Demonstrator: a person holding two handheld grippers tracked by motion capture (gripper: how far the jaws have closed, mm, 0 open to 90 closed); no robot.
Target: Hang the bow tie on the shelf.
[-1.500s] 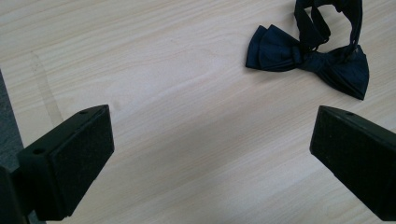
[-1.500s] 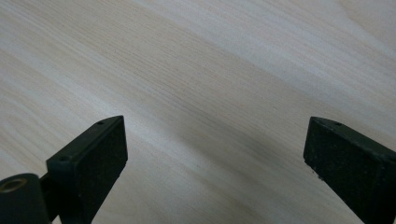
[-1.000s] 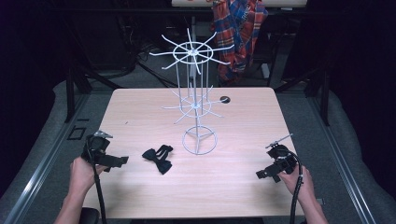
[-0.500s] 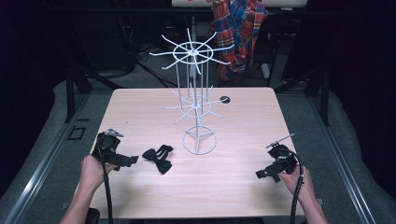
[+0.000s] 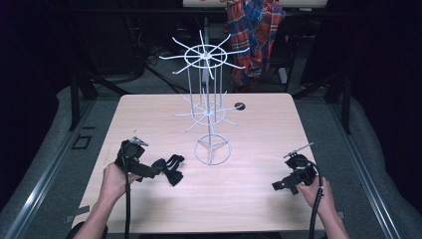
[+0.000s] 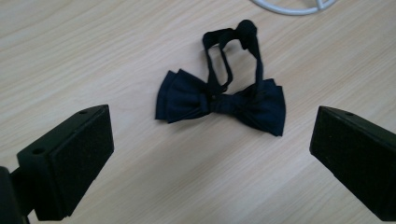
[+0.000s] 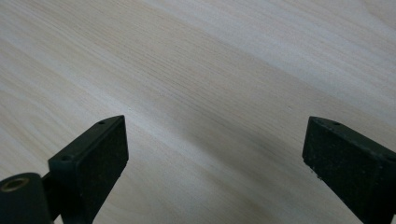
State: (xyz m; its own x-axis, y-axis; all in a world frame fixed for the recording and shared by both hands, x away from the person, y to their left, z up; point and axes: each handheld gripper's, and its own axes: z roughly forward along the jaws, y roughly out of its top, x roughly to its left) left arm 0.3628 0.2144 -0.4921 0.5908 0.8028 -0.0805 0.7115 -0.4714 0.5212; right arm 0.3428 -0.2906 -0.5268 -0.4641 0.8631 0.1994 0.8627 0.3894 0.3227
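A black bow tie (image 5: 171,168) (image 6: 219,99) with a looped neck strap lies flat on the wooden table (image 5: 249,199), left of the rack's base. My left gripper (image 5: 152,170) (image 6: 210,154) is open and hovers just short of the tie, its jaws spread wider than the bow. A white wire display rack (image 5: 209,112) with two tiers of spoke arms stands at the table's middle. My right gripper (image 5: 281,185) (image 7: 215,158) is open over bare wood near the front right, with nothing between its jaws.
The rack's ring base (image 5: 212,149) (image 6: 292,5) sits just beyond the bow tie. A small dark round hole (image 5: 239,106) marks the table behind the rack. A plaid shirt (image 5: 254,30) hangs beyond the far edge. Dark floor surrounds the table.
My left gripper has moved right across the table and now reaches the bow tie. The right gripper has barely shifted.
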